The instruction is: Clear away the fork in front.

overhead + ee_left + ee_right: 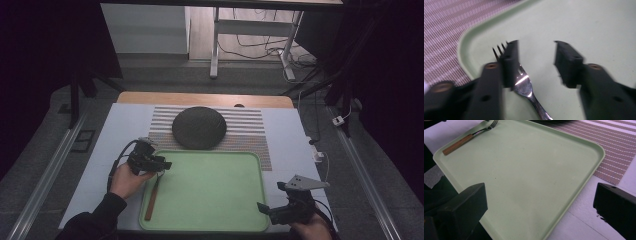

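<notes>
A fork [151, 199] with a wooden handle lies along the left side of a light green tray [215, 195]. My left gripper [162, 166] hovers over the fork's metal head, held by a hand. In the left gripper view the jaws stand open [536, 51], and the fork [524, 84] lies on the tray [586, 25] below the left jaw, its tines poking out past it. My right gripper [262, 207] is at the tray's near right corner. Its jaws [540, 195] are open with nothing between them over the tray [529, 170]. The fork [465, 140] shows far off there.
A dark round plate [199, 127] rests on a striped placemat [250, 131] just behind the tray. The placemat [444, 30] [619, 147] borders the tray's far edge. A white table cover [107, 150] lies under everything. Cables and table legs stand on the floor beyond.
</notes>
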{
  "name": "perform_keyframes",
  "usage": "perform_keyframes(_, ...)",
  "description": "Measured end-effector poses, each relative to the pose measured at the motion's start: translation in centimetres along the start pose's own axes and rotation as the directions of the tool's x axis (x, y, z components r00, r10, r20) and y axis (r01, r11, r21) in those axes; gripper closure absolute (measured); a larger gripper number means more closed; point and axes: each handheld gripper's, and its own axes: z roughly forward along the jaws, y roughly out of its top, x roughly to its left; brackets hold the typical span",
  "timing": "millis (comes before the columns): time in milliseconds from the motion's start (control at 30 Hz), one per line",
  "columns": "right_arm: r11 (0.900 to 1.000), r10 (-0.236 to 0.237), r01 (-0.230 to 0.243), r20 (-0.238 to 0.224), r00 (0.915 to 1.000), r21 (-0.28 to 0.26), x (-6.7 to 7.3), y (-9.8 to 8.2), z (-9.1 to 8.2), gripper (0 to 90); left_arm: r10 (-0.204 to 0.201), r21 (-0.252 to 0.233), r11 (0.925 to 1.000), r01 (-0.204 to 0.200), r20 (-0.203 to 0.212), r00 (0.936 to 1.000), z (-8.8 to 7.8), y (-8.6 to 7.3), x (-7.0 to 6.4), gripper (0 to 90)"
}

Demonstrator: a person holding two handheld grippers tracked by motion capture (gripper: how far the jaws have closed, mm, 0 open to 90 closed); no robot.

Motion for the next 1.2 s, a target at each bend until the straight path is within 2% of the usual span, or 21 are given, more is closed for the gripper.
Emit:
perform_keyframes(133,1.000,0.006,-0.006,0.000,1.0000,-0.001,0.0,0.0,0.0,0.0,0.024,-0.038,0.9990,-0.023,0.007,0.9997,-1.7,-0.3,-0.5,32.1)
perform_keyframes(267,1.000,0.007,-0.007,0.004,1.0000,0.001,-0.1,0.0,0.0,0.0,0.033,-0.067,0.9972,-0.032,0.015,0.9993,-3.1,-0.8,-1.1,26.0)
perform_keyframes(500,1.000,0.011,-0.011,0.003,0.9999,0.002,-0.1,0.0,0.0,0.0,0.045,-0.089,0.9950,-0.044,0.014,0.9989,-5.2,-2.7,-2.2,19.0)
perform_keyframes(933,1.000,0.012,-0.012,0.006,0.9999,0.005,-0.1,0.0,0.0,0.0,0.011,-0.164,0.9865,-0.009,0.014,0.9998,-9.2,-7.0,-2.7,7.1)
perform_keyframes(1200,1.000,0.017,-0.017,0.004,0.9999,0.003,-0.1,0.0,0.0,0.0,0.000,-0.221,0.9753,0.002,0.009,1.0000,-11.1,-9.5,-2.8,3.6)
